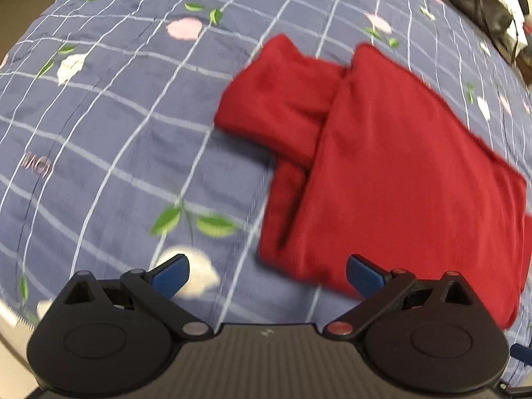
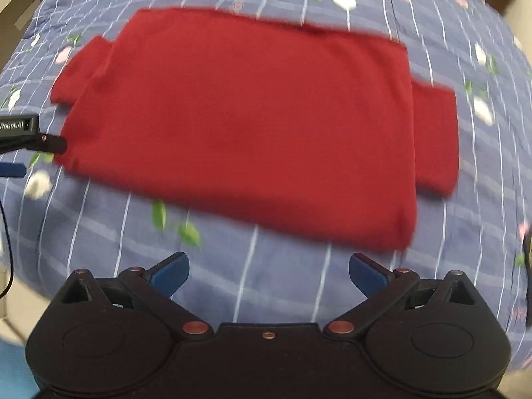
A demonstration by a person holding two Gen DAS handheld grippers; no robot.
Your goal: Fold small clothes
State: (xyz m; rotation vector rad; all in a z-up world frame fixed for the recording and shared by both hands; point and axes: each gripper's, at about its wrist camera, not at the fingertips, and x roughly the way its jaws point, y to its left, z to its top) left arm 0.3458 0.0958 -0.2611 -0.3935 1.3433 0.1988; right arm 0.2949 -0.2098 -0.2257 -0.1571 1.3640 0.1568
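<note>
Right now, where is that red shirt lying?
The red shirt lies flat on the blue flowered bedspread, centred in the right wrist view just ahead of the open right gripper; in the left wrist view it sits to the right.

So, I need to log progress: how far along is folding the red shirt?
Partly done: the red shirt lies flat on the blue bedspread, apparently folded once, sleeves poking out at both sides. Nothing is in hand; the left gripper and right gripper are open and empty. Left: tuck the sleeves, fold smaller.
</note>
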